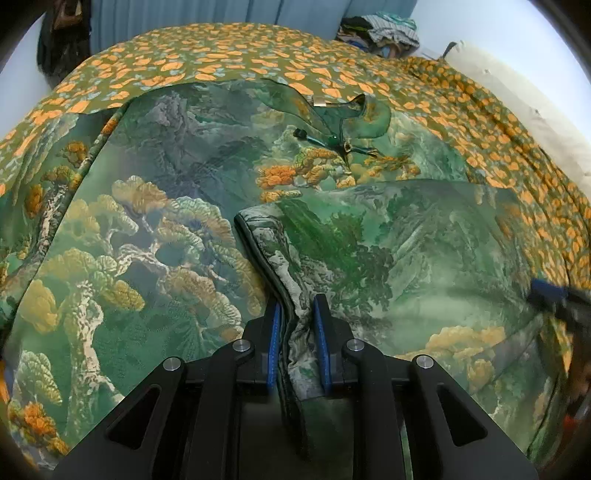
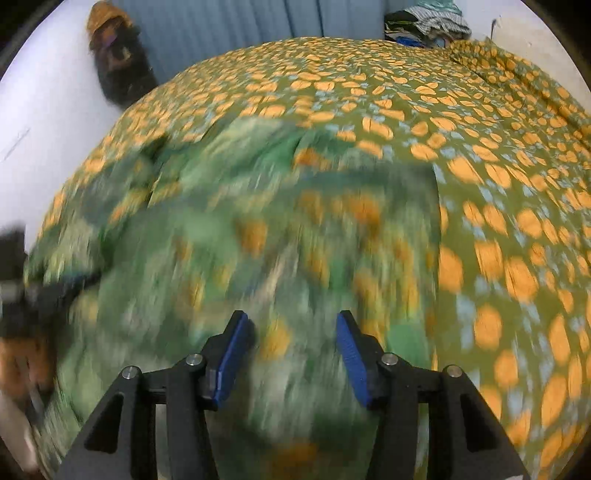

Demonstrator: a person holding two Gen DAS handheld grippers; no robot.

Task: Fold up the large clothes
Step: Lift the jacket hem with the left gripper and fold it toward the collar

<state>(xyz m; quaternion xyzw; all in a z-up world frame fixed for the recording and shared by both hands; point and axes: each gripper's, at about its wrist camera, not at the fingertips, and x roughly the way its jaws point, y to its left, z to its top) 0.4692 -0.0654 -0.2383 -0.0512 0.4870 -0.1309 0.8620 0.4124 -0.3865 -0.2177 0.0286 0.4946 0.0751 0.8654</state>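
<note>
A large green garment (image 1: 155, 229) printed with trees and mountains lies spread on a bed. One flap (image 1: 388, 251) is folded back over its right half. My left gripper (image 1: 298, 301) is shut on the dark-piped edge of that flap. A collar with a small green clasp (image 1: 334, 142) lies at the far end. The right gripper (image 1: 554, 295) shows blurred at the right edge of the left wrist view. In the right wrist view the garment (image 2: 258, 240) is smeared by motion, and my right gripper (image 2: 291, 321) hangs open above it with nothing between its blue pads.
A green bedsheet (image 2: 480, 184) with orange spots covers the bed under the garment. A pile of other clothes (image 1: 384, 31) sits at the far corner by a blue curtain (image 2: 240, 33). A dark bag (image 2: 118, 59) hangs at the wall on the left.
</note>
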